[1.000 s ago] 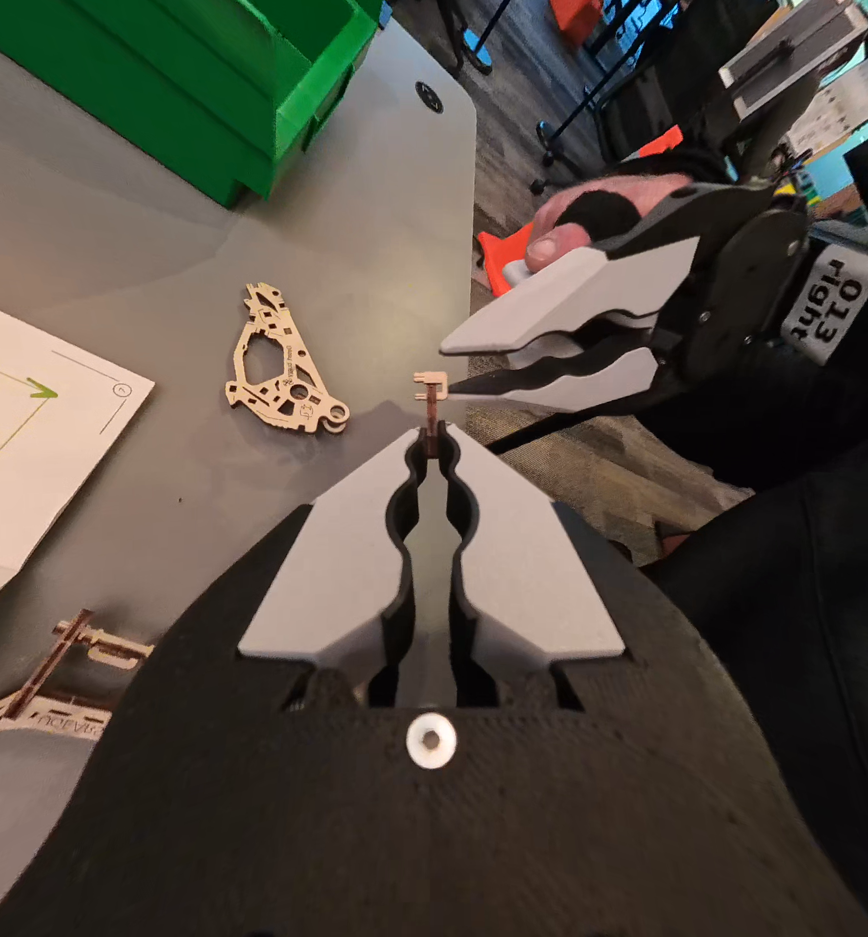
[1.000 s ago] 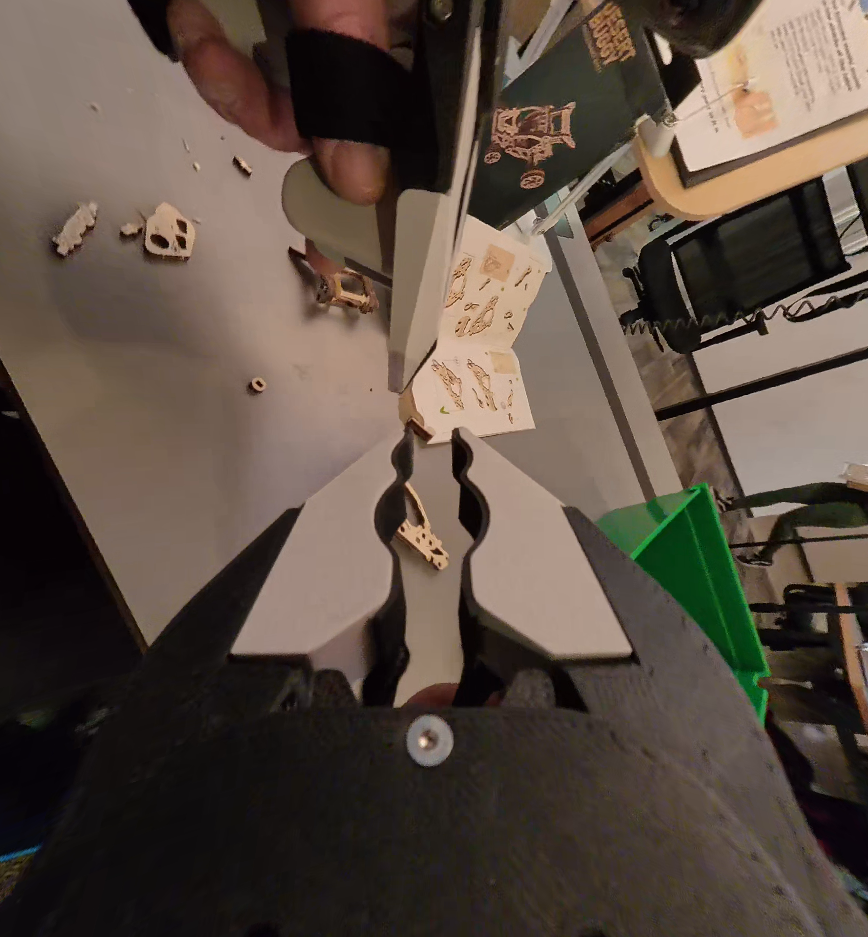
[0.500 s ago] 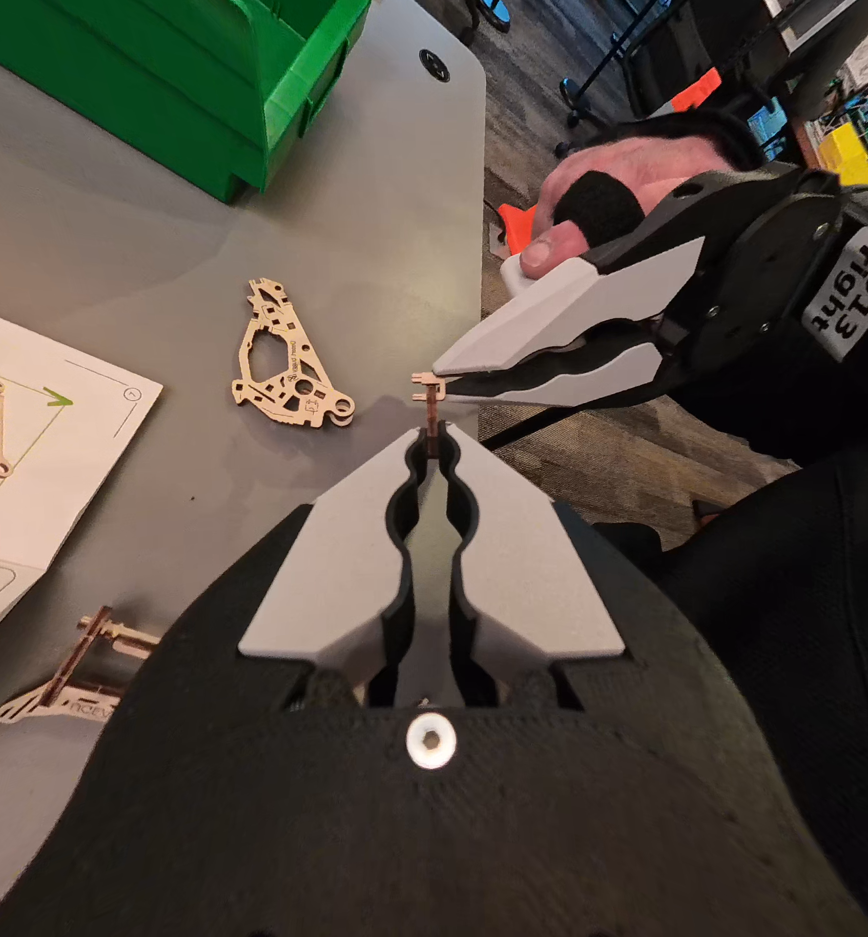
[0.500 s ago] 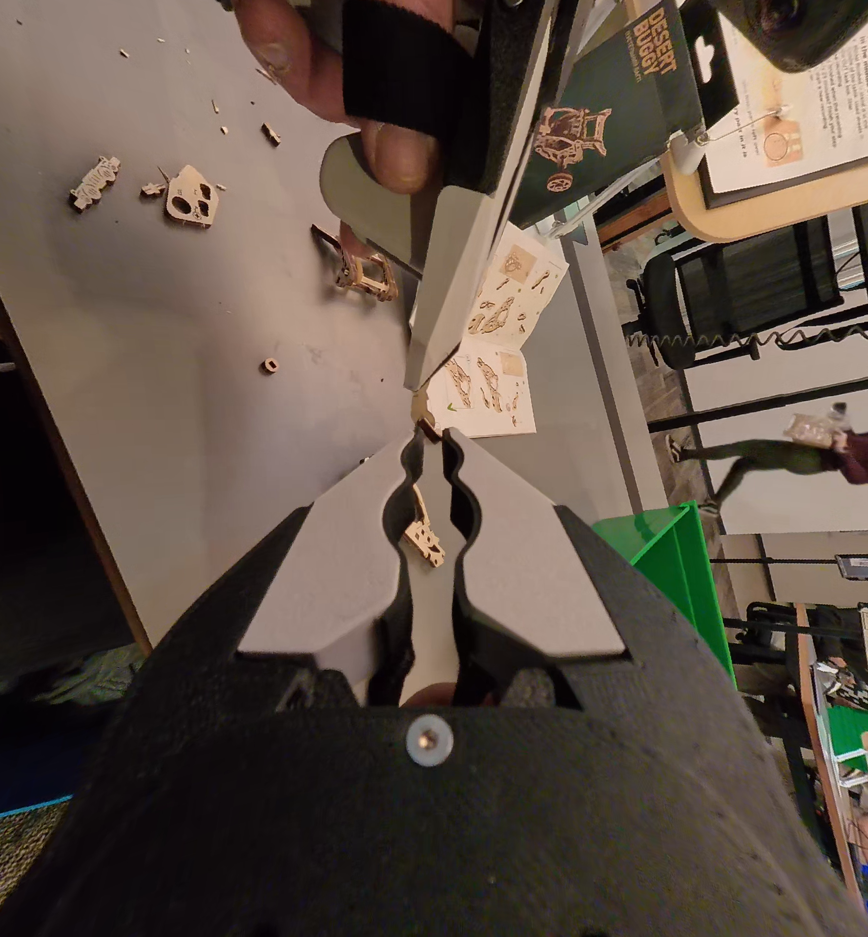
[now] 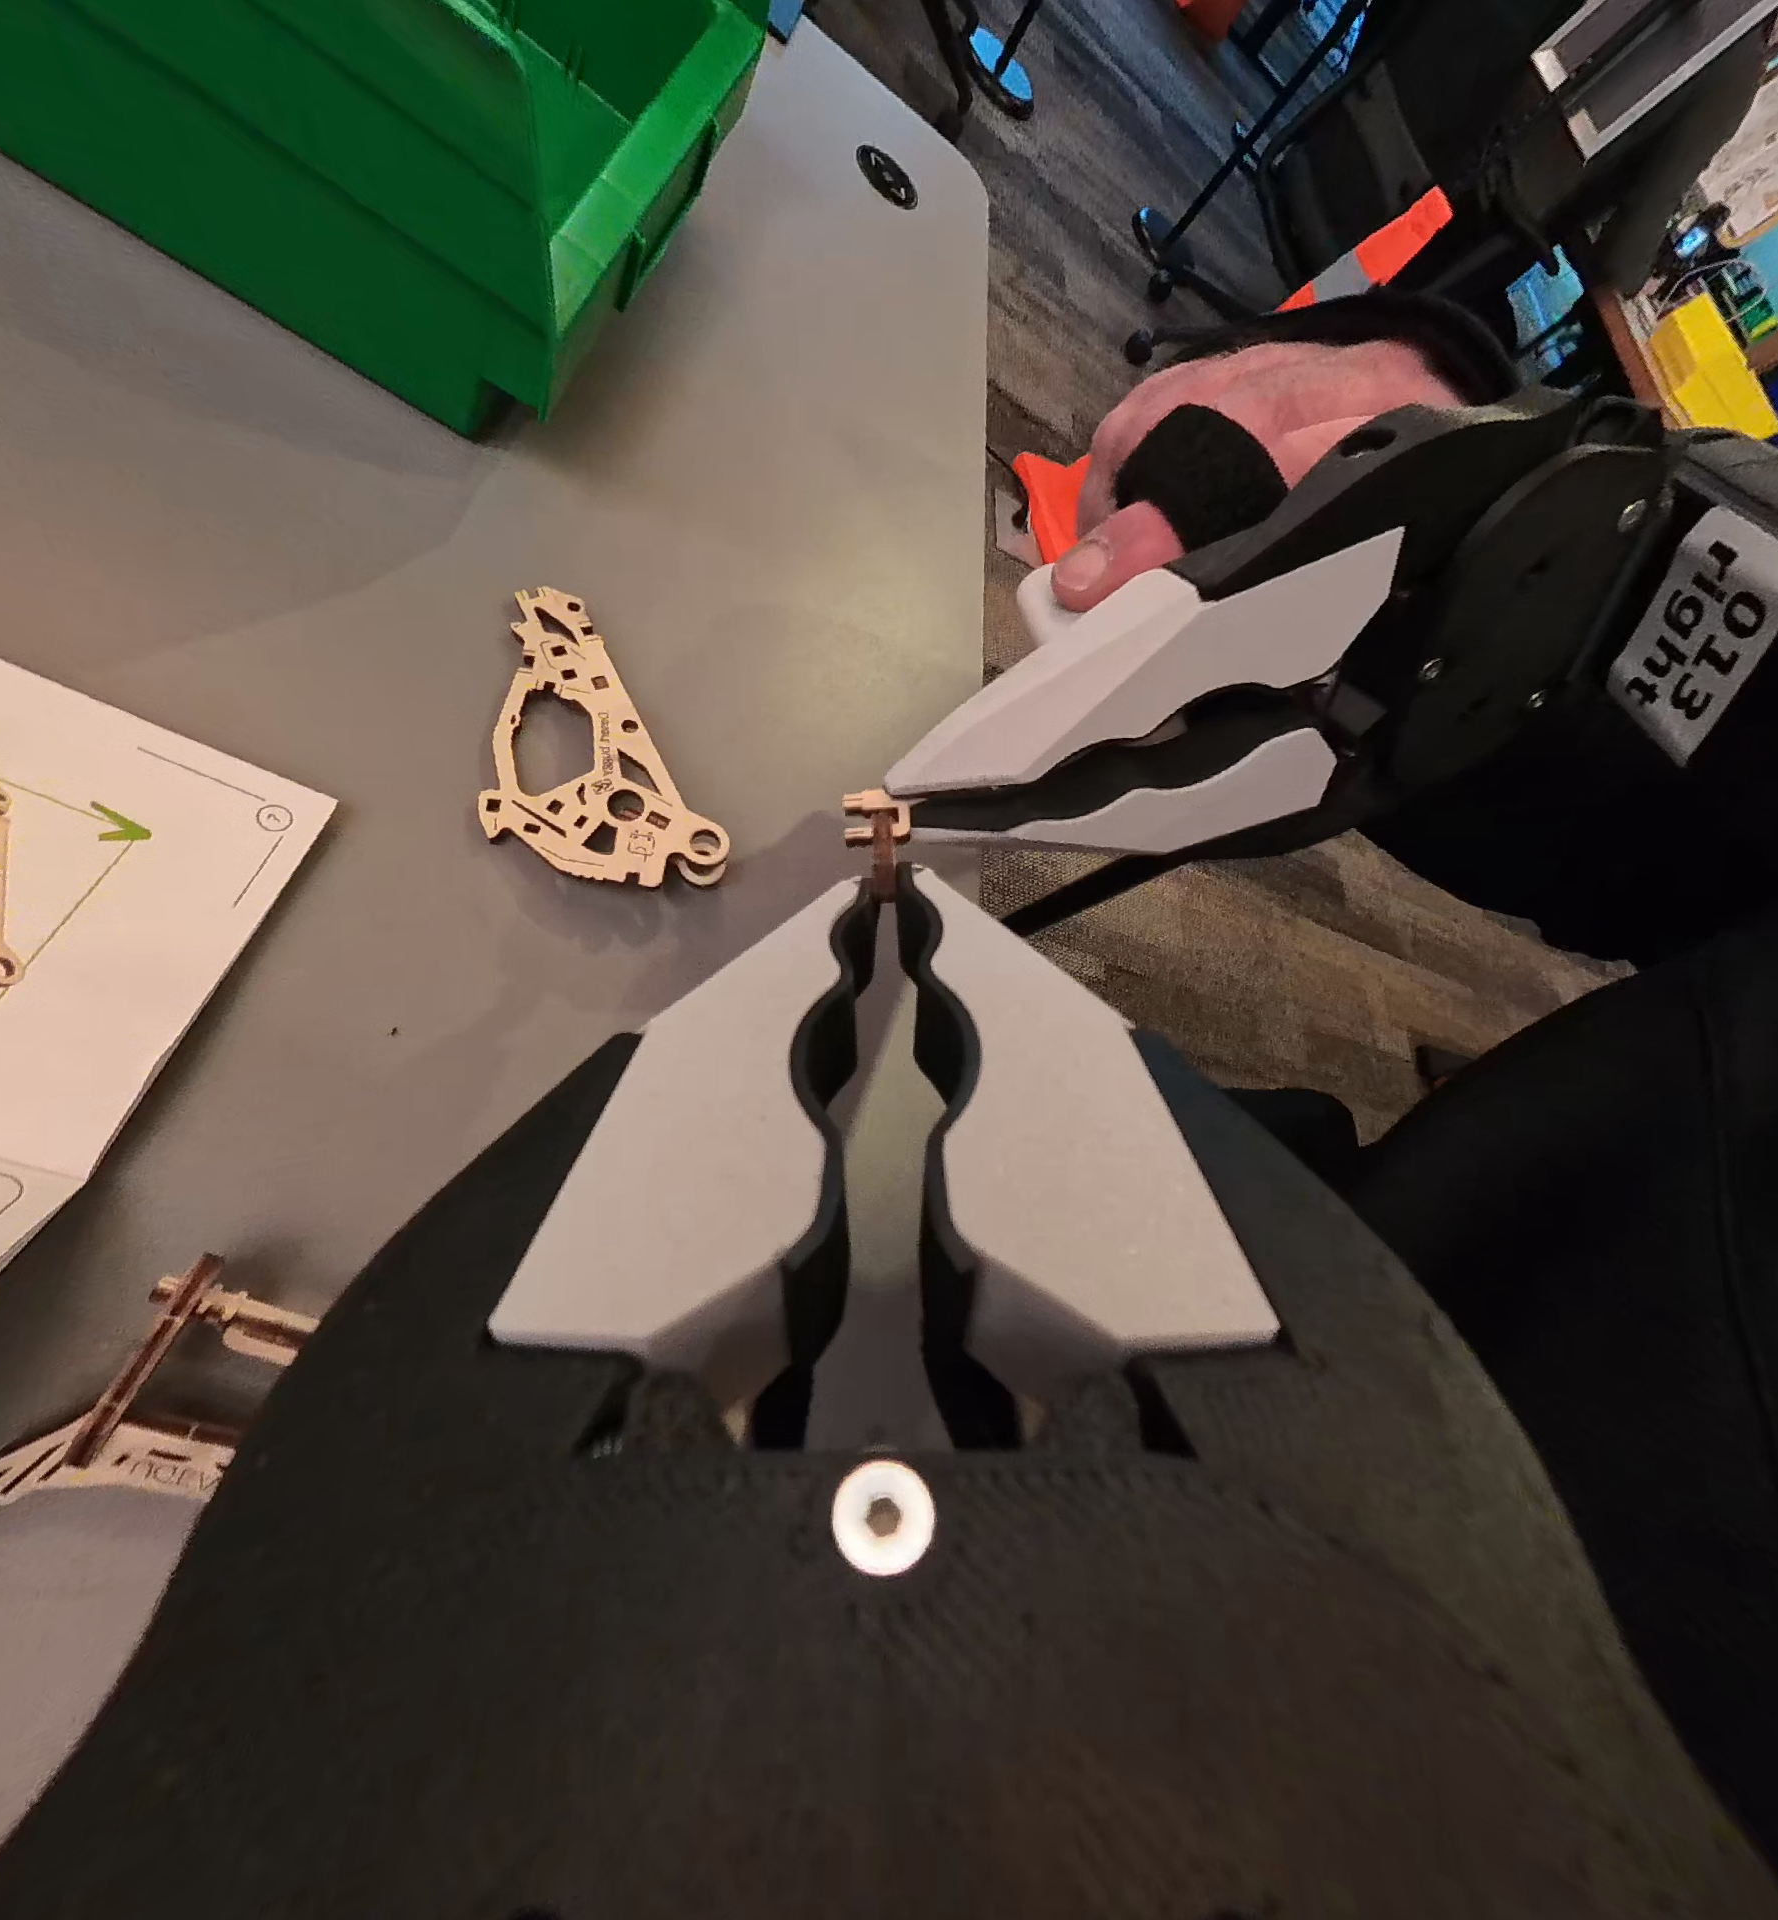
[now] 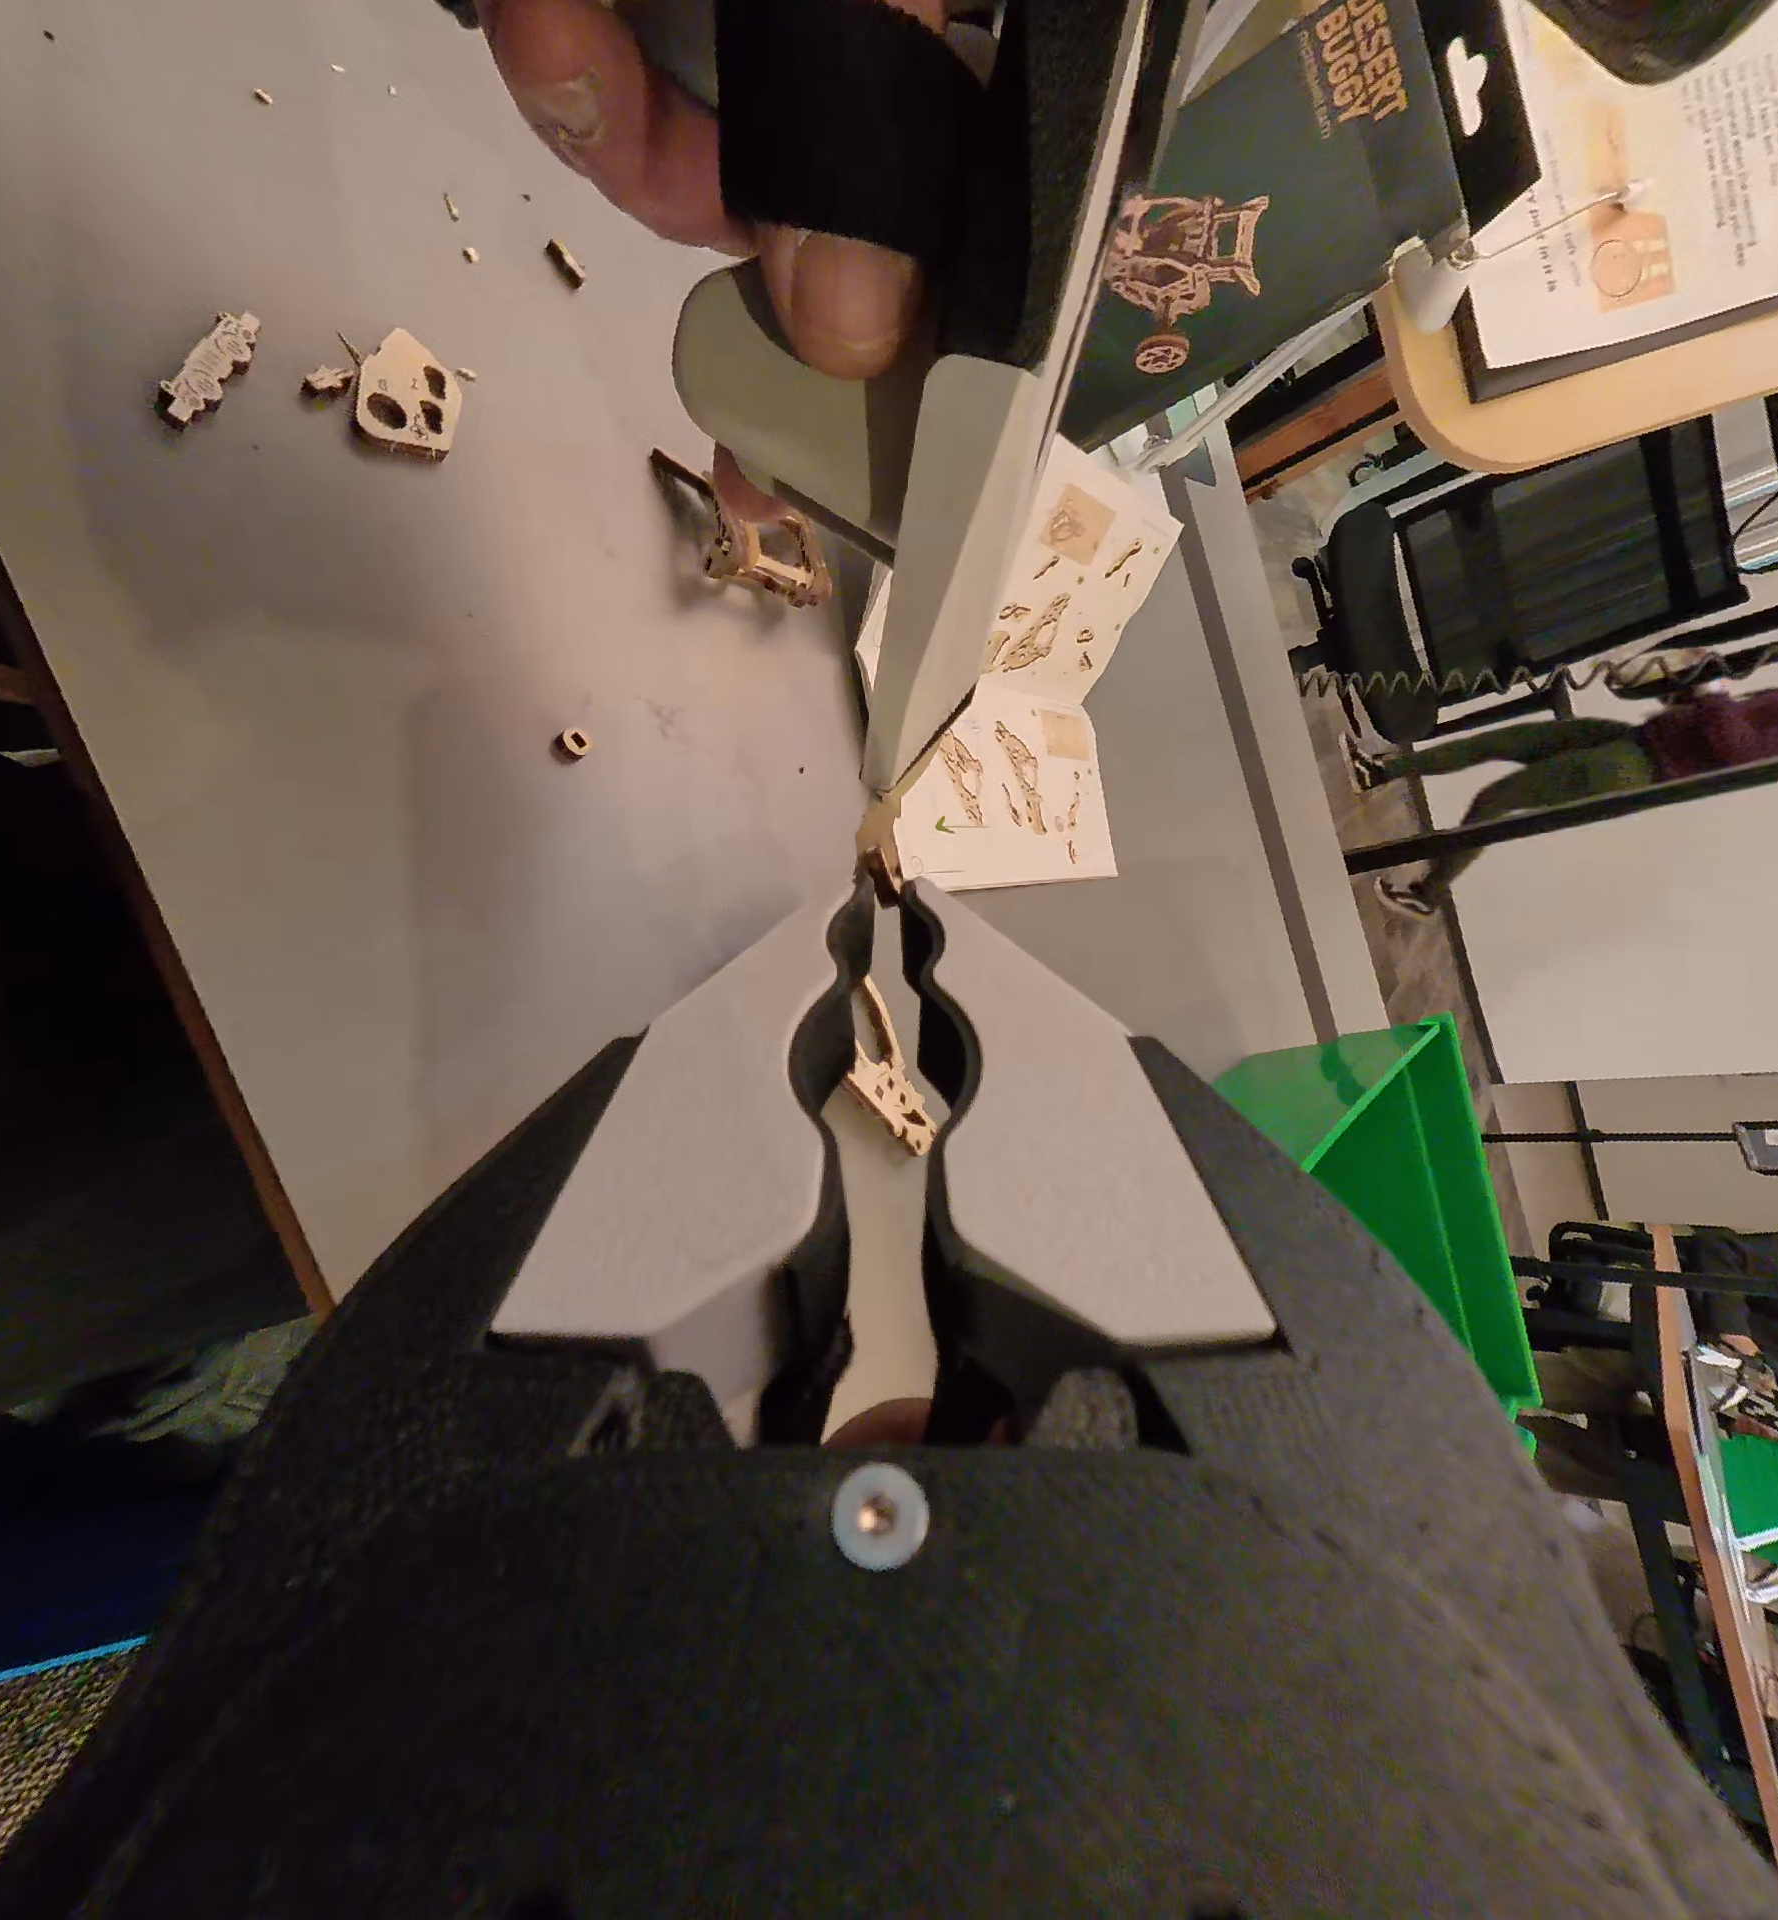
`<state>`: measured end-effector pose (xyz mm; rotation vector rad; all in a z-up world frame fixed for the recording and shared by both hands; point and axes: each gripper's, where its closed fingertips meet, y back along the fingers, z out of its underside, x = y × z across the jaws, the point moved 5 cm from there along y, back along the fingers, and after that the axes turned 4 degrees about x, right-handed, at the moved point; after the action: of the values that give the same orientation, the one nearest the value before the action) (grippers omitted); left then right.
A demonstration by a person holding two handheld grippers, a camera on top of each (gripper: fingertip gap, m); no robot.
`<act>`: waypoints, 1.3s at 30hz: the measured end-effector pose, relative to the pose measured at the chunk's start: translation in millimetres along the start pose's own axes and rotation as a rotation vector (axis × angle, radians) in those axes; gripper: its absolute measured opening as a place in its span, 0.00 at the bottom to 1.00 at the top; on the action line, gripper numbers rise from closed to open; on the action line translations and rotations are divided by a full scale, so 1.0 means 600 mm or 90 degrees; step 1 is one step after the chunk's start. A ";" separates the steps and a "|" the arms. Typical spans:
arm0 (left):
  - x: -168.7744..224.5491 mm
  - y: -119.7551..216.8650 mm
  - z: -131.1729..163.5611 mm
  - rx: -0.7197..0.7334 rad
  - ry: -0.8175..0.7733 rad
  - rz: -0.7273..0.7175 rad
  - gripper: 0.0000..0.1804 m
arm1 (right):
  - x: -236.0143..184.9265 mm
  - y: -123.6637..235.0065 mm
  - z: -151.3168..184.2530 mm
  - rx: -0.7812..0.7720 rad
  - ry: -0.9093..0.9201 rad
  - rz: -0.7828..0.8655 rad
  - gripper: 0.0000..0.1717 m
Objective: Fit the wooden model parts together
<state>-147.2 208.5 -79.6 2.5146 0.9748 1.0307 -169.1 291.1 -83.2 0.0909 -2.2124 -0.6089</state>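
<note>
My left gripper (image 5: 880, 883) is shut on a small wooden part (image 5: 877, 842), a thin stem seen edge-on with a pale forked cross piece on top. It holds the part just above the grey table (image 5: 760, 468). My right gripper (image 5: 911, 816) comes in from the right and is shut on the end of the forked piece. In the right wrist view the same part (image 6: 880, 868) sits between my right fingertips (image 6: 854, 914), and the left gripper (image 6: 890, 774) comes down from above. A flat wooden frame part (image 5: 594, 748) lies on the table to the left.
An instruction sheet (image 5: 85, 904) lies at the left, and a green bin (image 5: 345, 156) stands at the back. A partly built wooden assembly (image 5: 168, 1382) lies near my left gripper's body. Loose wooden bits (image 6: 402, 400) are scattered on the table. The table edge (image 5: 984, 520) is close on the right. The grippers are tip to tip, or close to it.
My right gripper was open beside the forked piece a second ago, and its fingers have since closed on it. The left gripper has kept its hold, almost still.
</note>
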 end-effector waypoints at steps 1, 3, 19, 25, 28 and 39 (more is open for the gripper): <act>0.000 0.000 0.000 0.004 0.001 0.000 0.00 | 0.001 0.000 0.000 -0.001 0.002 0.001 0.01; -0.001 0.000 -0.002 0.021 0.002 -0.002 0.00 | 0.004 0.000 0.000 -0.001 0.004 0.006 0.01; 0.001 0.001 0.004 0.123 0.049 0.005 0.00 | 0.014 0.006 -0.004 -0.006 0.019 0.008 0.05; 0.002 0.007 0.003 0.188 0.059 -0.012 0.00 | 0.031 0.017 -0.007 0.012 -0.100 0.026 0.09; 0.005 0.010 0.000 0.229 0.027 -0.049 0.00 | 0.045 0.020 -0.004 0.036 -0.324 0.020 0.08; 0.025 0.005 -0.007 0.303 -0.155 -0.206 0.00 | 0.040 0.005 0.010 0.190 -0.960 -0.076 0.07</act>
<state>-140.7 215.9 -67.5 2.6171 1.6306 0.4201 -189.2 290.1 -68.2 -0.1457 -3.7736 -0.4062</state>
